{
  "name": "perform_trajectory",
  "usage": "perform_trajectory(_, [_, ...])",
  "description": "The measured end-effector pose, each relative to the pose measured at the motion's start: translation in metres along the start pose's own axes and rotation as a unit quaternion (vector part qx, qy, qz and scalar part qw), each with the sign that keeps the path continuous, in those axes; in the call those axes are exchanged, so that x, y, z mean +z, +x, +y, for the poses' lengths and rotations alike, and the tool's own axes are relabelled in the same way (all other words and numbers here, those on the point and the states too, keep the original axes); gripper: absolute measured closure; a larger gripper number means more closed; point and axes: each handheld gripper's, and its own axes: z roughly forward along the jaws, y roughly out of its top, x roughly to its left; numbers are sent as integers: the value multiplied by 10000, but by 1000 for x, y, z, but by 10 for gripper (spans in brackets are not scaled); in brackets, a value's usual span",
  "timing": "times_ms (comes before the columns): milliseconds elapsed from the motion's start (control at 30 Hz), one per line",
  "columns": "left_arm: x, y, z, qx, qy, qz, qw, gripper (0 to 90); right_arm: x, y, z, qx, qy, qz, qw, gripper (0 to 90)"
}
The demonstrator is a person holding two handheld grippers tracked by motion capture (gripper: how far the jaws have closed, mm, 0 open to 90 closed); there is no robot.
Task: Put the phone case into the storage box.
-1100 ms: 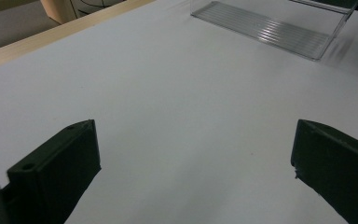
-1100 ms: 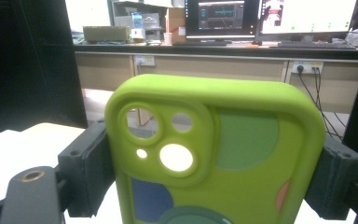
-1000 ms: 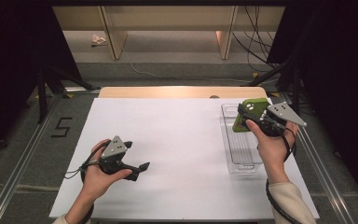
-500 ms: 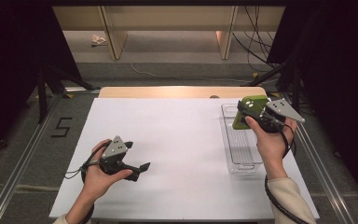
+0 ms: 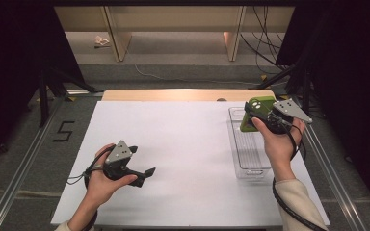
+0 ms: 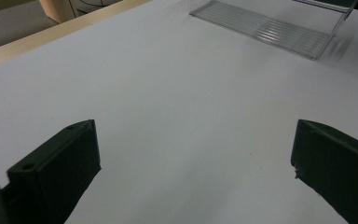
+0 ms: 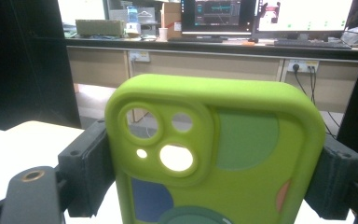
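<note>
Your right gripper (image 5: 256,117) clamps the green phone case (image 7: 214,154) by its sides, held in the air above what looks like the far end of the clear tray (image 5: 250,163). Your left gripper (image 5: 147,173) rests low over the white table (image 5: 183,144), jaws spread wide and empty.

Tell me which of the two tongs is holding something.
The right tongs, raised over the clear tray, are shut on a green phone case. The left tongs are open above the white tabletop, holding nothing.

The phone case (image 7: 214,154) is cut off at the bottom edge.
</note>
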Motion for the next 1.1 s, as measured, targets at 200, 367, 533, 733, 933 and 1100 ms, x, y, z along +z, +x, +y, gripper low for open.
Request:
perform_trajectory(200, [0,0,0,13,-10,6,10000,8,4,-1,0,-4,27,-15,10000,178])
perform_trajectory(367, [0,0,0,14,0,-8,10000,8,8,-1,1,-6,58,-26,10000,178])
perform_trajectory(533, [0,0,0,5,-17,-3,10000,8,12,-1,2,-18,87,-37,10000,178])
perform_trajectory(733, [0,0,0,13,-1,-12,10000,8,16,-2,2,-12,128,-45,9999,178])
perform_trajectory(933, [0,0,0,1,-10,-7,10000,8,20,-2,1,-17,180,-66,9998,178])
perform_trajectory(1100, [1,0,0,2,-7,-18,10000,8,23,-3,0,-11,223,-67,9997,178])
